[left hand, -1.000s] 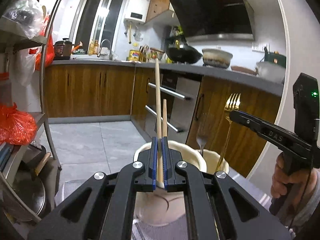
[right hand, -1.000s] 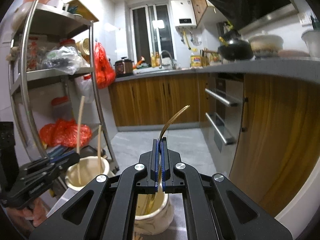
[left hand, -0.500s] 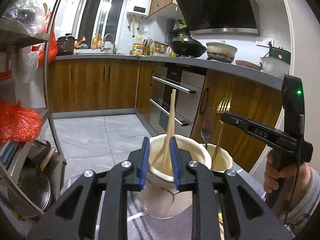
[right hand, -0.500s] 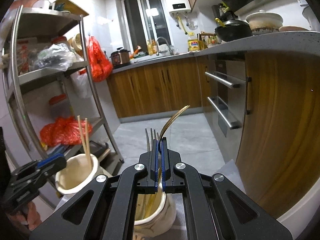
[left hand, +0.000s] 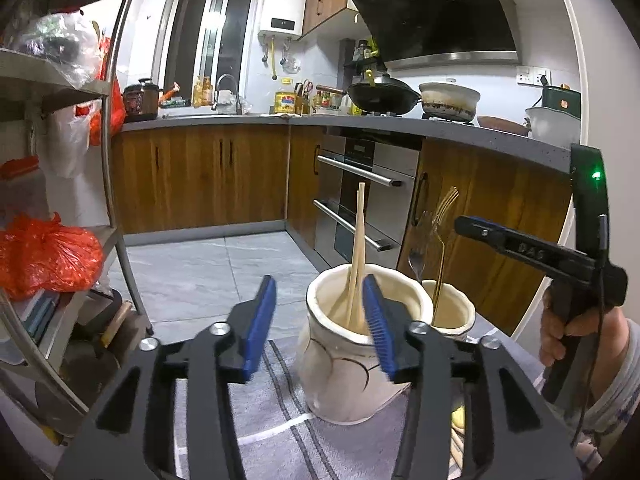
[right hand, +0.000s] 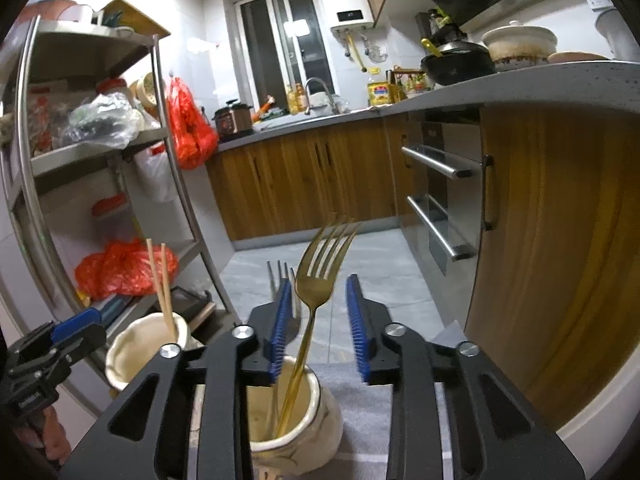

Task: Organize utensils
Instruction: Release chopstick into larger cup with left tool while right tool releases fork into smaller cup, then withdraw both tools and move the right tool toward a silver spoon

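The pale wooden chopsticks [left hand: 356, 256] lean in the cream ceramic jar [left hand: 344, 376], the gold metal fork [right hand: 316, 280] in its smaller neighbour [right hand: 292, 420]. Both the left gripper [left hand: 318, 324] and right gripper [right hand: 318, 328] have just been opening, nothing clamped. A careless withdrawal could snag a handle and tip a jar.

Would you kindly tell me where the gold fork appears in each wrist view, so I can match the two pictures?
Left wrist view: the gold fork stands right of centre in the smaller jar, behind the chopstick jar.
Right wrist view: it stands at centre in the near jar, between the open right gripper pads, untouched.
Shared landmark: the chopsticks.
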Action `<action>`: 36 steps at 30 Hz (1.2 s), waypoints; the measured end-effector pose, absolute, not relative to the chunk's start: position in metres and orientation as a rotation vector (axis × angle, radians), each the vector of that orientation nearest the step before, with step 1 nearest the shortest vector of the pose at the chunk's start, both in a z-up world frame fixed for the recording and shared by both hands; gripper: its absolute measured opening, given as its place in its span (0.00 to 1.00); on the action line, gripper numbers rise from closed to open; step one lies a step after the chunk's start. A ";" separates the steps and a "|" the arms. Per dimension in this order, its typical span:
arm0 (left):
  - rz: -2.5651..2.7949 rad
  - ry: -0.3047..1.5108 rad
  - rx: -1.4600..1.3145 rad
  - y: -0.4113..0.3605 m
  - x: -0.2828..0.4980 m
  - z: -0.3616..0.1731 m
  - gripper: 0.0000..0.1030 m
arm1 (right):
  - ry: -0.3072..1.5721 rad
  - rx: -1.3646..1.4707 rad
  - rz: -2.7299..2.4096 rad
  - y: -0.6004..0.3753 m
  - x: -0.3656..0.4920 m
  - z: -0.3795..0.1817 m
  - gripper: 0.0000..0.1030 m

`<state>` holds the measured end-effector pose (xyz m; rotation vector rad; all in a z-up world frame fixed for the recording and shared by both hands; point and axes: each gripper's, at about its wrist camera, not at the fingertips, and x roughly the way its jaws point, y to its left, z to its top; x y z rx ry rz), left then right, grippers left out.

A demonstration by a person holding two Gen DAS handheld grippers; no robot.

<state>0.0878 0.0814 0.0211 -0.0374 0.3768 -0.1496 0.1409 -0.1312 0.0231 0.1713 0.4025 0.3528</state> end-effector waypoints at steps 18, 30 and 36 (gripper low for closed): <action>-0.100 0.343 -0.031 0.078 0.040 0.037 0.94 | 0.353 0.150 0.284 -0.167 0.064 0.032 0.95; -0.139 0.380 -0.035 0.069 0.002 0.027 0.94 | 0.421 0.129 0.266 -0.183 0.034 0.009 0.95; -0.141 0.441 -0.018 0.065 -0.007 0.006 0.94 | 0.486 0.075 0.266 -0.181 0.027 -0.011 0.95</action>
